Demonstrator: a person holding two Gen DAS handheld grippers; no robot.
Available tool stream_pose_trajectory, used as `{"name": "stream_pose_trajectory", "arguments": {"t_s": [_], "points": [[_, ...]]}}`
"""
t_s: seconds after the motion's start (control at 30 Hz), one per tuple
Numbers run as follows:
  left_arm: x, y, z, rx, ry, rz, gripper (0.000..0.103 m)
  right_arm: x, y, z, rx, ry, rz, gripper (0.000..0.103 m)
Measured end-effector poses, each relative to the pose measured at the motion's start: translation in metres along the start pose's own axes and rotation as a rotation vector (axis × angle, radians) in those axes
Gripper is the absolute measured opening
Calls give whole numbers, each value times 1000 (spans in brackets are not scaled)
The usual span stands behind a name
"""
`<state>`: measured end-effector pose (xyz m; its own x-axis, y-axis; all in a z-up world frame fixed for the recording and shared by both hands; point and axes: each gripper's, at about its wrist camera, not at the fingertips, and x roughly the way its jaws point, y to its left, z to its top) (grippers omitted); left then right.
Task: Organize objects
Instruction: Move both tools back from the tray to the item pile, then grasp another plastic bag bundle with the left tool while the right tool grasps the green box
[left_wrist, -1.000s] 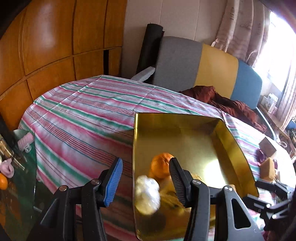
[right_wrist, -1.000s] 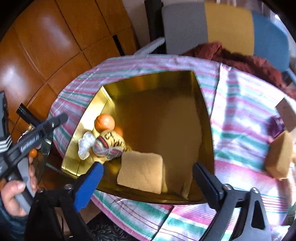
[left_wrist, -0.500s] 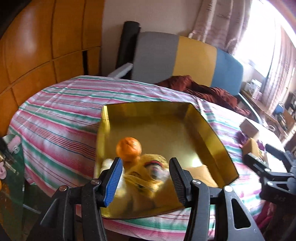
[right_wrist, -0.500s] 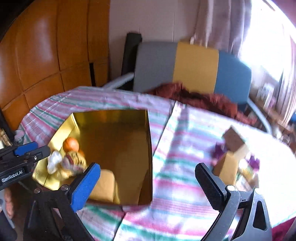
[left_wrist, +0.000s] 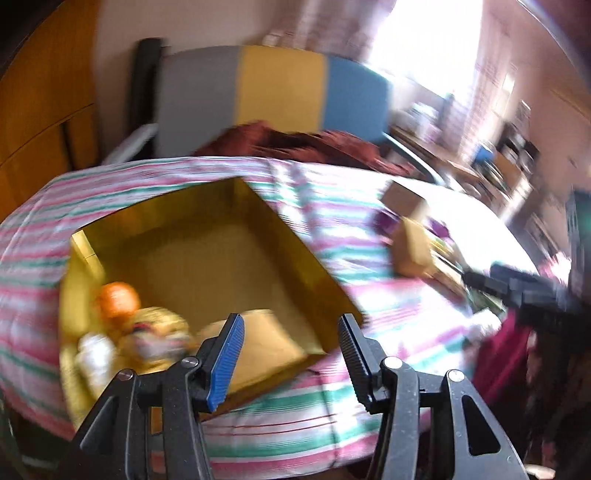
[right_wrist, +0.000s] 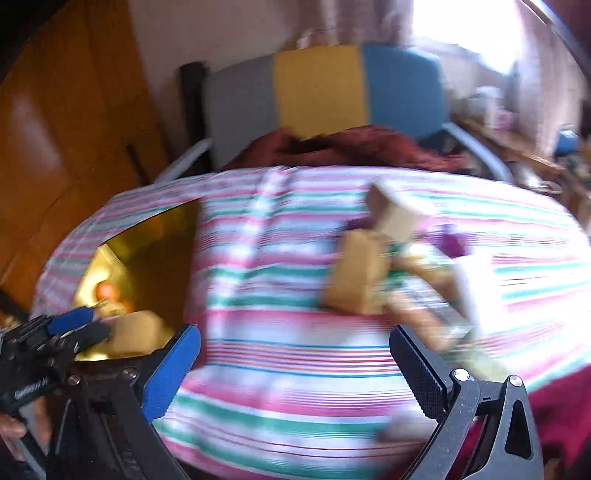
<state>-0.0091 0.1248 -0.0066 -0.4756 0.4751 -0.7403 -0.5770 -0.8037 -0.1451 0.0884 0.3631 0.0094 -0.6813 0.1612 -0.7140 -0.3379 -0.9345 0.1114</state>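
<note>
We hold our left gripper (left_wrist: 290, 339) over the near edge of the gold box (left_wrist: 310, 258), jaws apart and empty. Inside the box lie an orange (left_wrist: 118, 299) and a tan sponge (left_wrist: 258, 343). Our right gripper (right_wrist: 295, 354) hangs wide open, right of the box, gripping nothing; another sponge (right_wrist: 354, 273) lies beyond it.

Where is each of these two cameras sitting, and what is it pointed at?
Left wrist: rides on the left claw, looking over the shiny gold box; its open fingers and the right claw show.
Right wrist: rides on the right claw, facing loose items on the striped tablecloth; a hand shows.
Shared: box, tablecloth, tan sponge block.
</note>
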Motion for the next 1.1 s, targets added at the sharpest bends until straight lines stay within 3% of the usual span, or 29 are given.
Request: {"name": "stream_pose_trajectory", "arguments": {"t_s": [0.1, 0.3, 0.53, 0.63, 0.73, 0.97, 1.03, 1.07, 1.1], "points": [[15, -34, 3, 91, 36, -76, 53, -22, -45, 4, 74, -31, -117, 103], [47, -100, 4, 213, 144, -248, 53, -48, -118, 1, 241, -40, -261, 103], [75, -169, -1, 296, 245, -380, 54, -56, -157, -14, 332, -19, -295, 103], [85, -192, -2, 314, 272, -394, 60, -52, -160, -17, 329, -6, -288, 103], [99, -208, 4, 268, 303, -415, 74, -50, -161, -19, 329, 4, -288, 103], [136, -238, 2, 227, 369, -379, 76, -46, -174, -17, 336, 47, -305, 103], [146, -239, -3, 235, 388, -368, 74, -42, -175, -15, 332, 67, -290, 103], [149, -237, -6, 239, 384, -370, 68, -37, -172, -14, 309, 89, -280, 103], [147, -236, -7, 252, 361, -359, 49, -32, -169, -13, 286, 110, -271, 103]]}}
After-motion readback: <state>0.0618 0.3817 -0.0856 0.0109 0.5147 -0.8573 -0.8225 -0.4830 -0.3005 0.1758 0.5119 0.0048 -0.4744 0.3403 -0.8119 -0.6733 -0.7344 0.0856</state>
